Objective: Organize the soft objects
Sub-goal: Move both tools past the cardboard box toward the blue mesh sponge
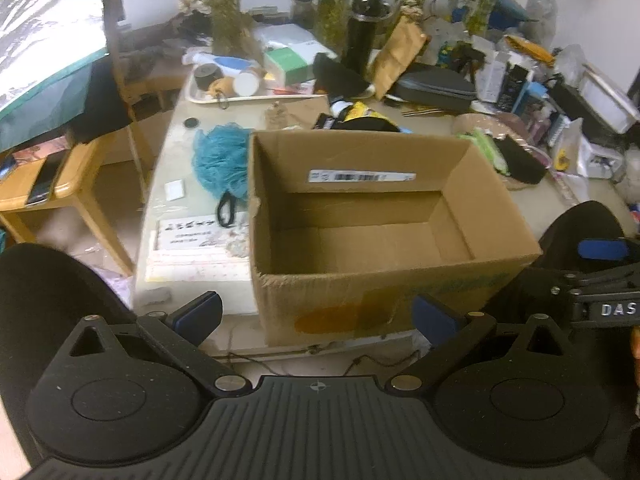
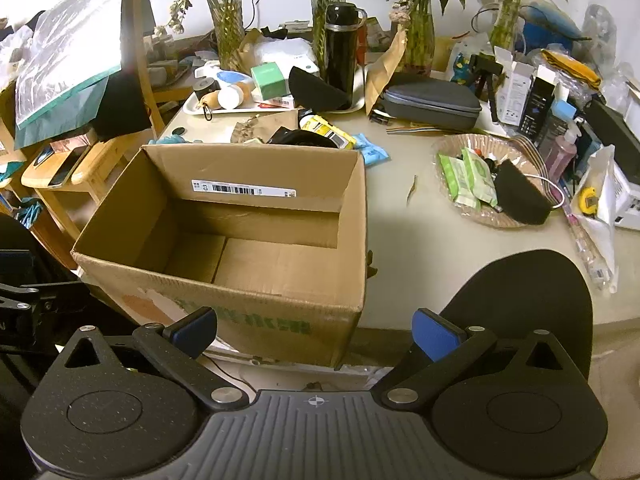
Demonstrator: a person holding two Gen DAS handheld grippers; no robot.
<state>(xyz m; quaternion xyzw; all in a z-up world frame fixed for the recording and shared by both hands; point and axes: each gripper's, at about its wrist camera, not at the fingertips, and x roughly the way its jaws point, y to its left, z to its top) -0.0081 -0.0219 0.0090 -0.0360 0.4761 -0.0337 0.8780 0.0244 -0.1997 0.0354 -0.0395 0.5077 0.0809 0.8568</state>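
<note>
An open cardboard box (image 1: 496,208) with nothing inside stands at the table's near edge; it also shows in the right wrist view (image 2: 352,220). A blue mesh bath puff (image 1: 218,160) lies just left of the box. A black soft cap (image 2: 316,90) lies behind it, and a black cloth mask (image 2: 520,196) rests on a glass plate (image 2: 448,148) to the right. My left gripper (image 1: 318,316) is open and empty, in front of the box. My right gripper (image 2: 316,328) is open and empty at the box's near right corner.
A white tray (image 2: 192,110) of small items, a black flask (image 2: 340,48), vases of bamboo (image 2: 230,24), a grey zip case (image 2: 432,100) and boxes crowd the back of the table. A wooden chair (image 1: 60,188) stands to the left.
</note>
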